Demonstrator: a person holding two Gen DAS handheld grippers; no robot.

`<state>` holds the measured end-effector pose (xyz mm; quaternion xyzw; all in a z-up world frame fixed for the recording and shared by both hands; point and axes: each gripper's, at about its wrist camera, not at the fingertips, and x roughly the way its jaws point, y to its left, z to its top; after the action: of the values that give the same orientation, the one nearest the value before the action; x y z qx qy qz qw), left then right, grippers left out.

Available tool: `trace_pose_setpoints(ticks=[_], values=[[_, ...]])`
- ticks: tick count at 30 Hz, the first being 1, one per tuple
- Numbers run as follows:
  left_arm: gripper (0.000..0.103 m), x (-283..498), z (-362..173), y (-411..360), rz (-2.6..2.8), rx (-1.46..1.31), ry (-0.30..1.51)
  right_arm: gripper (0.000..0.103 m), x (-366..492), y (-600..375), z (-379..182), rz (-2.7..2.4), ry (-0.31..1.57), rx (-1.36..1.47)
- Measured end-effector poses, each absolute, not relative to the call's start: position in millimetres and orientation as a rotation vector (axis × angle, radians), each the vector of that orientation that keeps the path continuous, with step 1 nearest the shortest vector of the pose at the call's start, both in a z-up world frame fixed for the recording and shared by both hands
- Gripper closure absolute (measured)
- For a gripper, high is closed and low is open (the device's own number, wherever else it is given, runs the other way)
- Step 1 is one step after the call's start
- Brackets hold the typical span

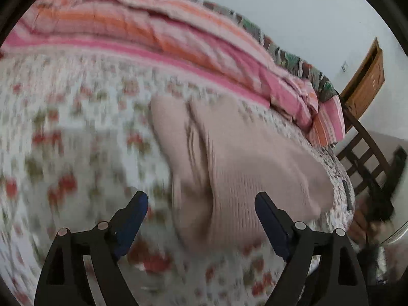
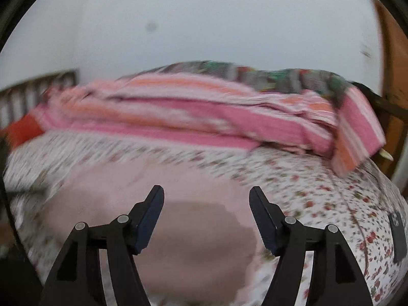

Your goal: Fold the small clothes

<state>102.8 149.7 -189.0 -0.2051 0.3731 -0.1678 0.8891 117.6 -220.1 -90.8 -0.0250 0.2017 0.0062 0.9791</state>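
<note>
- Left wrist view: the left gripper (image 1: 201, 205) stands with its two blue-padded jaws spread wide and nothing between them; no pad touches cloth.
- Left wrist view: the pale pink ribbed knit garment (image 1: 229, 158) lies flat on the white floral-print bedsheet (image 1: 63, 127), filling the centre and lower right of the frame. It runs lengthwise from upper centre toward the lower right, with soft creases along its left side.
- Left wrist view: the garment's near edge sits just ahead of the jaws and slightly right of their midline, so I judge the next grasp calls for a short reach forward and to the right.
- Left wrist view: a pink and orange striped blanket (image 1: 165, 33) is heaped across the top. A dark shape at the right edge may be the other tool, but blur keeps me from saying so.
- Right wrist view: the right gripper (image 2: 206, 201) is likewise parted and empty, jaws held above the cloth.
- Right wrist view: the pink garment (image 2: 114, 204) spreads across the lower left and centre, directly under and ahead of the jaws, so this hand looks the nearer of the two.
- Right wrist view: motion blur smears the knit's edges, and a darker patch between the jaws could be shadow or a doubled layer; I cannot tell which. The garment's near end is cut off by the frame's bottom.
</note>
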Motion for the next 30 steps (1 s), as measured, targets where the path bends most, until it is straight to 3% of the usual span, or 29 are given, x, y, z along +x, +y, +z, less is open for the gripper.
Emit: trace_pose_setpoints(ticks=[6,17,21,24,25,29,30], values=[[0.018,66.4,-214.3,146.5,-0.362,-0.564,0.771,0.035,138.1,-278.3,-122.0,0.030,0.455,0.175],[0.017,92.3,-212.8,120.6,-0.326,-0.772,0.646,0.035,129.0,-289.0,-128.9,-0.028,0.431,0.163],[0.026,107.8,-214.2,108.0,-0.250,-0.802,0.606,0.035,125.0,-299.0,-128.4,-0.053,0.417,0.177],[0.027,115.1,-211.6,106.7,-0.187,-0.843,0.555,0.035,123.3,-309.4,-128.2,-0.071,0.418,0.202],[0.033,117.7,-209.1,105.4,-0.161,-0.838,0.543,0.035,122.5,-313.6,-127.1,-0.074,0.416,0.214],[0.036,133.5,-198.7,98.4,-0.115,-0.790,0.537,0.035,117.7,-334.8,-123.5,-0.088,0.406,0.282],[0.042,137.4,-200.1,100.0,-0.100,-0.794,0.545,0.035,116.7,-341.1,-122.9,-0.089,0.407,0.303]])
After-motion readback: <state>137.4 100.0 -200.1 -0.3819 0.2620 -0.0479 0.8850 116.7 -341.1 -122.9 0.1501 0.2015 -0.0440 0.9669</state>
